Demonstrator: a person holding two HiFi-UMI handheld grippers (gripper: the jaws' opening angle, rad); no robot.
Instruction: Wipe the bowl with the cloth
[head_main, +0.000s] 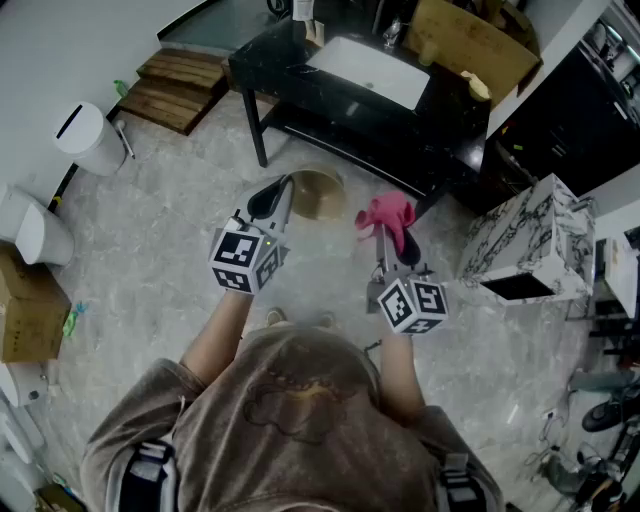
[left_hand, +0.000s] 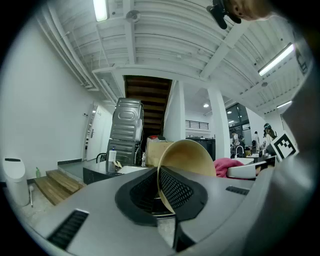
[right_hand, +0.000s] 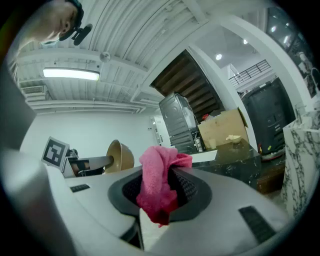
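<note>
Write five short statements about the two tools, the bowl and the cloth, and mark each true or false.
1. The left tool grips the bowl by its rim. True.
2. The right tool is empty. False: it is shut on the pink cloth.
3. The cloth is pressed against the inside of the bowl. False: the head view shows a gap between them.
4. The bowl rests on the black table. False: it is held in the air over the floor, in front of the table.
5. A white basin sits in the top of the black table. True.
</note>
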